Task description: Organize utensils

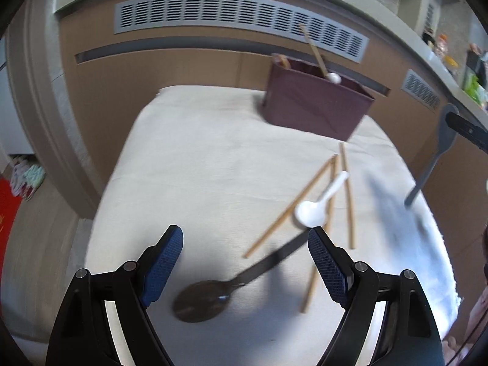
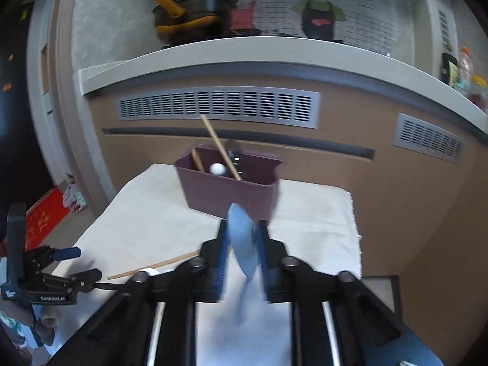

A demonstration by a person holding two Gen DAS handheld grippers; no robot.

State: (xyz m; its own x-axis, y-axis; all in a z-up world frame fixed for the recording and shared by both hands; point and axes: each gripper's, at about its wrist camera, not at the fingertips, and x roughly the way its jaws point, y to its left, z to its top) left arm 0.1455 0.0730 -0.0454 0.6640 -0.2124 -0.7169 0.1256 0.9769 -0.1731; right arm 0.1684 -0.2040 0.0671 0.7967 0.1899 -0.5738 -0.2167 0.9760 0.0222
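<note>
This looks like a kitchen in a home. A black and yellow pot (image 2: 186,15) sits on a long counter (image 2: 274,52), with bottles (image 2: 463,67) at its right end. Cartoon cooks (image 2: 318,9) are drawn on the tiled wall. Grey air vents (image 2: 218,106) sit under the counter.

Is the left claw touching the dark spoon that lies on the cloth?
Apart. In the left wrist view the left claw is open, and bare cloth shows between each blue pad and the dark spoon.
</note>
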